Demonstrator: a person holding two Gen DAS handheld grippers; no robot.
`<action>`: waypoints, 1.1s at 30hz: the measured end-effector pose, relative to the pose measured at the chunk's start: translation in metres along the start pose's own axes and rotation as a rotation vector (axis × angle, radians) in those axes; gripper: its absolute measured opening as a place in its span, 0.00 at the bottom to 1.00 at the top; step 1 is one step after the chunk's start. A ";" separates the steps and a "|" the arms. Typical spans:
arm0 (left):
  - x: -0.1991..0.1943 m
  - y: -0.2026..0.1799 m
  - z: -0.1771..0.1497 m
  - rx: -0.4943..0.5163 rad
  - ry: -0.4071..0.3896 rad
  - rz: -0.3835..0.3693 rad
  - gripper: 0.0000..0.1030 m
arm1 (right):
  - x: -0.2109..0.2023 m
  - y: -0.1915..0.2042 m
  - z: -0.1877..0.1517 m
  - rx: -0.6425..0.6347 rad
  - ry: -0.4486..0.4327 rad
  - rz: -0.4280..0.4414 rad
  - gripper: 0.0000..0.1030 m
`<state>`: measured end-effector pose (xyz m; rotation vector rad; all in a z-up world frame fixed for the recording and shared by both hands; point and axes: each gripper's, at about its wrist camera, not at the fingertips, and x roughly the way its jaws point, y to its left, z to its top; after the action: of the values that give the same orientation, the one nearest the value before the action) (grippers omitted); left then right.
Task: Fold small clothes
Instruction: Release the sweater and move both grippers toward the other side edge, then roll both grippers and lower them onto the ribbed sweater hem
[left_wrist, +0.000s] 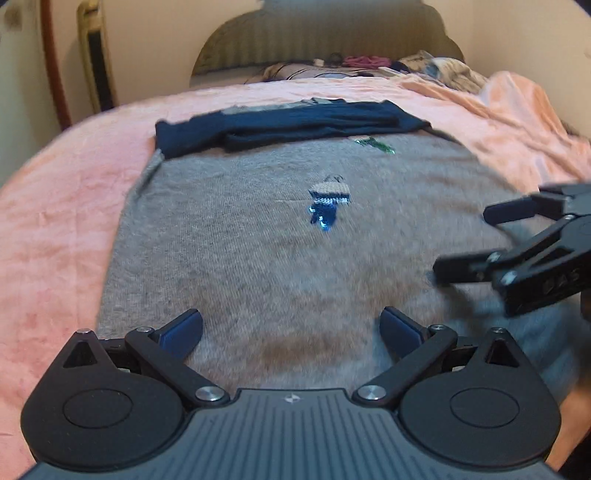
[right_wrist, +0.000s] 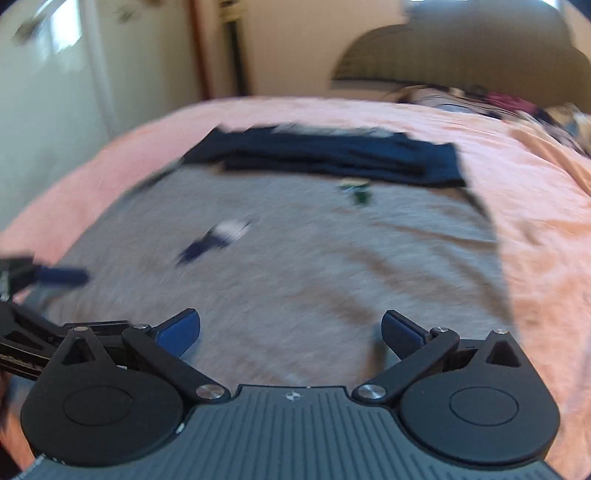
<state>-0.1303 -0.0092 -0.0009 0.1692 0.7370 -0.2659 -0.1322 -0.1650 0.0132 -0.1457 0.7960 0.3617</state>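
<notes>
— Looking down, we see a pink blanket (left_wrist: 55, 229) under the grey sweater (left_wrist: 258, 258), navy sleeves (left_wrist: 288, 125) folded across its far edge.
— We hold the left gripper (left_wrist: 291, 328) and right gripper (right_wrist: 291, 328) spread wide, empty, near its hem.

You see a grey garment (left_wrist: 258, 236) with a small blue-and-beige figure motif (left_wrist: 328, 201) mid-frame, a navy band (left_wrist: 291, 123) across its top, lying on a salmon-pink blanket (left_wrist: 55, 221).
</notes>
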 end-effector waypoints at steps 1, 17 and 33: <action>-0.004 0.001 -0.005 0.011 -0.007 -0.004 1.00 | -0.005 0.000 -0.009 -0.028 -0.052 0.003 1.00; -0.074 0.100 -0.059 -0.444 -0.031 -0.128 1.00 | -0.107 -0.144 -0.086 0.706 -0.103 0.186 1.00; -0.064 0.174 -0.086 -1.008 0.011 -0.577 1.00 | -0.089 -0.145 -0.097 0.779 0.053 0.511 1.00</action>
<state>-0.1788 0.1894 -0.0103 -1.0118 0.8431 -0.4077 -0.2007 -0.3485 0.0088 0.7923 0.9724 0.5022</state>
